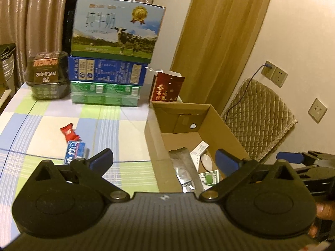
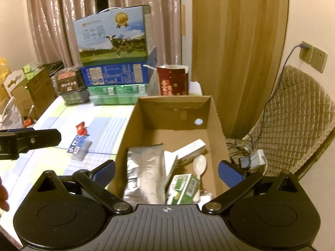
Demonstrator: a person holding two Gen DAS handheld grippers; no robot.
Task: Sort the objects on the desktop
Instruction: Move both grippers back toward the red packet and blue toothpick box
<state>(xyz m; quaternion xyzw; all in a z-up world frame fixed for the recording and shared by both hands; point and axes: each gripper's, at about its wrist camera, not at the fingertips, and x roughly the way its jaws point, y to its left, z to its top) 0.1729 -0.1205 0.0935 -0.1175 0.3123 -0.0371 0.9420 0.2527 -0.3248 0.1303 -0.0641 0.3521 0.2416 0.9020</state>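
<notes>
Both grippers hang above the table with jaws spread wide and nothing between them: the left gripper (image 1: pixel 164 160) over the seam between the checked tablecloth (image 1: pixel 52 125) and the cardboard box (image 1: pixel 153 146), the right gripper (image 2: pixel 166 170) over the box's near end. Inside the box (image 2: pixel 215 121) lie a silver foil pouch (image 2: pixel 144 171), long axis running front to back; a white carton (image 2: pixel 191 147) set diagonally, its far end toward the right wall; a white plastic spoon (image 2: pixel 200 164), bowl away from the camera; and a green-and-white carton (image 2: pixel 185 186) at the near edge. Still on the cloth, left of the box, a blue-and-white tube box (image 1: pixel 74 149) lies with its long axis pointing away from the left gripper, its near end hidden behind the left finger (image 1: pixel 100 159); a red candy wrapper (image 1: pixel 68 132) sits just beyond it. At the table's far edge stand stacked milk cartons (image 1: pixel 113 48), a dark container (image 1: pixel 49 75) and a red bag (image 1: pixel 166 89).
</notes>
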